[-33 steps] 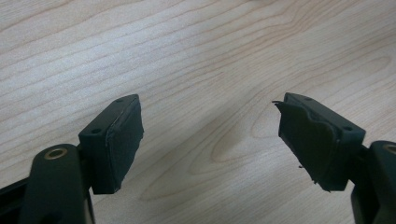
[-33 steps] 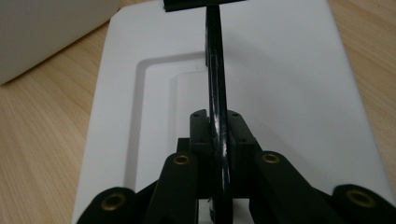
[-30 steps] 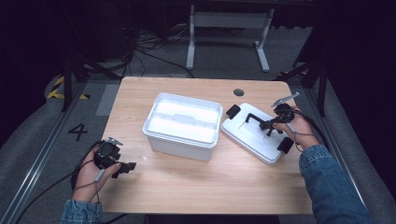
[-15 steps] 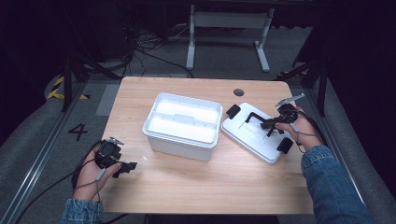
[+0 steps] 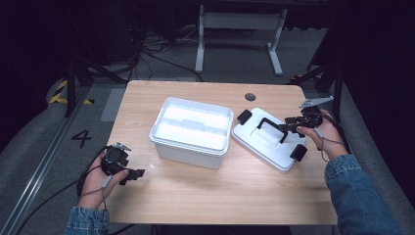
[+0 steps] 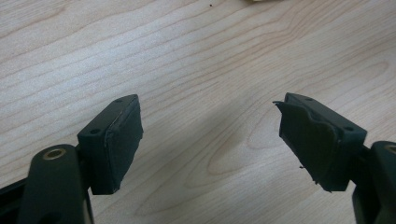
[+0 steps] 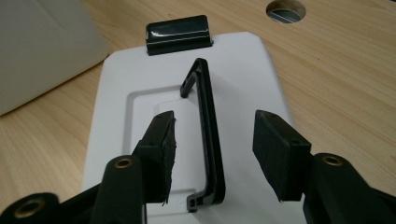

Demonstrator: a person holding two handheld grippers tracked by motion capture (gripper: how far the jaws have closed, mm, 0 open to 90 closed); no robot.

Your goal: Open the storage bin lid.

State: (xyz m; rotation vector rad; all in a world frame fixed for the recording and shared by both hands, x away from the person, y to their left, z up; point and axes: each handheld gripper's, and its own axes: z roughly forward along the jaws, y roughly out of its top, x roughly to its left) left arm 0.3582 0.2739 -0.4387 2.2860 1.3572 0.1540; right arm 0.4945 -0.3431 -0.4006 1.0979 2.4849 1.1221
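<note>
A white open-topped box [image 5: 192, 131] stands near the middle of the wooden worktop [image 5: 205, 196]; its interior holds a white divider tray. Just beside it, toward the person's right, a white lid [image 5: 269, 139] lies flat on the worktop, with a black latch [image 5: 244, 116] at its far end and another black latch [image 5: 298, 152] at its near end; a black carrying handle [image 7: 208, 135] stands raised on top of the lid.

The right claw [image 7: 212, 154] is held by the right hand [image 5: 320, 134] over the lid; its jaws are spread apart, one on each side of the raised handle; a gap shows between each pad and the handle, so nothing is gripped. In the right gripper view, the far latch [image 7: 177, 33] sits beyond the handle, and a round cable port [image 7: 285, 9] is set into the worktop past the lid.

The left claw [image 6: 210, 140] is held by the left hand [image 5: 98, 178] at the near left part of the worktop, well apart from the box; its jaws are wide open, with bare wood between them; it has hold of nothing.
</note>
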